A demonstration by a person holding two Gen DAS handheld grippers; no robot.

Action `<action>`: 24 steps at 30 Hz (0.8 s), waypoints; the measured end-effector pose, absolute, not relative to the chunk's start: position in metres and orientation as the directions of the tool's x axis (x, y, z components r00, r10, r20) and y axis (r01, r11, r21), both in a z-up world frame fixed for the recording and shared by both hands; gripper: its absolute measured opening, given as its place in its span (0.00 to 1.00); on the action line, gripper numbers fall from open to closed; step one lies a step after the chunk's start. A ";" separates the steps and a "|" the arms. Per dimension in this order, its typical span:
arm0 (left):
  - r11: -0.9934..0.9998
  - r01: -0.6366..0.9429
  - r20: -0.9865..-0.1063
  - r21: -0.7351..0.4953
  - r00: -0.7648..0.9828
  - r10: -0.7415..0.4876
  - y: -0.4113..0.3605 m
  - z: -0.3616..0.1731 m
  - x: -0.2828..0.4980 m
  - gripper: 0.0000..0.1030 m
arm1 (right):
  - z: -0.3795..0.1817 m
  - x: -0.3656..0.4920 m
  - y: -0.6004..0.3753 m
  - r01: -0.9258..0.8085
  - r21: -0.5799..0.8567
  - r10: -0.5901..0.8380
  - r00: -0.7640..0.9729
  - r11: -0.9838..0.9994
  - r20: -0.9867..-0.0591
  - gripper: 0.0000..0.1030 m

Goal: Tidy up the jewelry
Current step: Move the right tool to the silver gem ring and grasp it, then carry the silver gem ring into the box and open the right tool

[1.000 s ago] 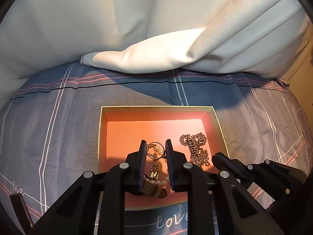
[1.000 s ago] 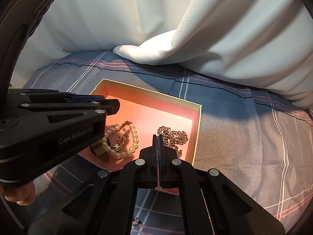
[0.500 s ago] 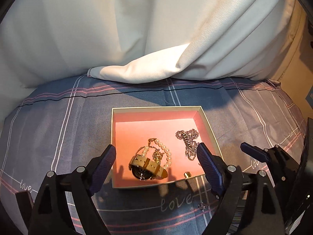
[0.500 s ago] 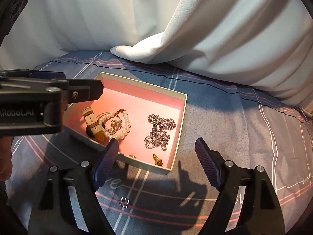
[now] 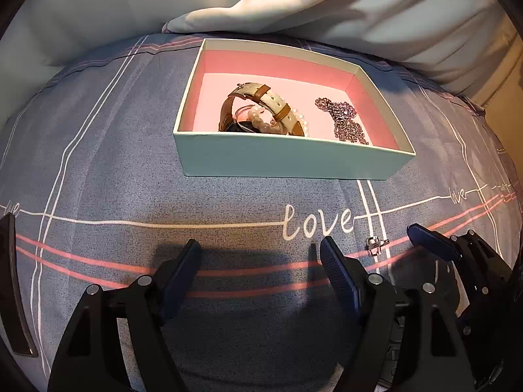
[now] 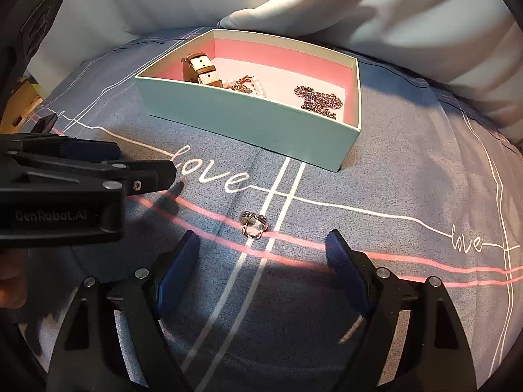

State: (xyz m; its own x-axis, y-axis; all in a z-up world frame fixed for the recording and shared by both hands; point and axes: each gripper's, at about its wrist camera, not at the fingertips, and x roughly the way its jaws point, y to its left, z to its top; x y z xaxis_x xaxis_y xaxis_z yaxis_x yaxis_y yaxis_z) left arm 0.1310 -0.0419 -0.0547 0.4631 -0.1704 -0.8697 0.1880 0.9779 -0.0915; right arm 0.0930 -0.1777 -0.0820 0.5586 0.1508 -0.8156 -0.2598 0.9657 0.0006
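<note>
A pale green box [image 5: 278,160] with a pink lining sits on the bed sheet. It holds a tan-strapped watch [image 5: 274,103], pearl beads [image 5: 261,124] and a silver chain [image 5: 346,121]. My left gripper [image 5: 260,251] hovers low over the sheet in front of the box. Its jaws are closing with nothing between them. A small silver ring [image 6: 253,225] lies on the sheet just ahead of my right gripper [image 6: 263,241], which is open and empty. The ring [image 5: 376,246] lies right of the left gripper. The same box [image 6: 242,114], watch [image 6: 201,68] and chain [image 6: 318,99] show in the right wrist view.
The blue-grey sheet [image 5: 114,130] has white and pink lines and the word "love". White bedding [image 5: 294,6] is piled behind the box. The left gripper's fingers [image 6: 143,176] reach in from the left in the right wrist view, with a person's hand [image 6: 9,287] below.
Both grippers opened, pulled back from the box and sank toward the sheet. The watch and pearls, earlier between the left jaws, now lie in the box. The ring is now just ahead of the right jaws.
</note>
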 end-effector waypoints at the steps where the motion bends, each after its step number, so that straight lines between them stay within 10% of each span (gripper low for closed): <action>1: 0.978 0.193 -0.869 -0.082 0.467 -0.165 -0.043 -0.054 0.132 0.66 | -0.082 0.095 -0.177 -0.260 0.001 0.152 0.562 0.966 -0.813 0.78; 6: 0.977 0.214 -0.864 -0.019 0.487 -0.123 -0.048 -0.055 0.139 0.45 | -0.082 0.100 -0.174 -0.276 0.026 0.182 0.557 0.961 -0.810 0.65; 10: 0.974 0.226 -0.859 0.016 0.502 -0.102 -0.050 -0.055 0.137 0.26 | -0.081 0.099 -0.171 -0.287 0.028 0.191 0.559 0.958 -0.807 0.17; 24: 0.962 0.272 -0.837 -0.021 0.522 -0.166 -0.061 -0.034 0.123 0.10 | -0.067 0.081 -0.172 -0.285 0.037 0.199 0.567 0.958 -0.799 0.18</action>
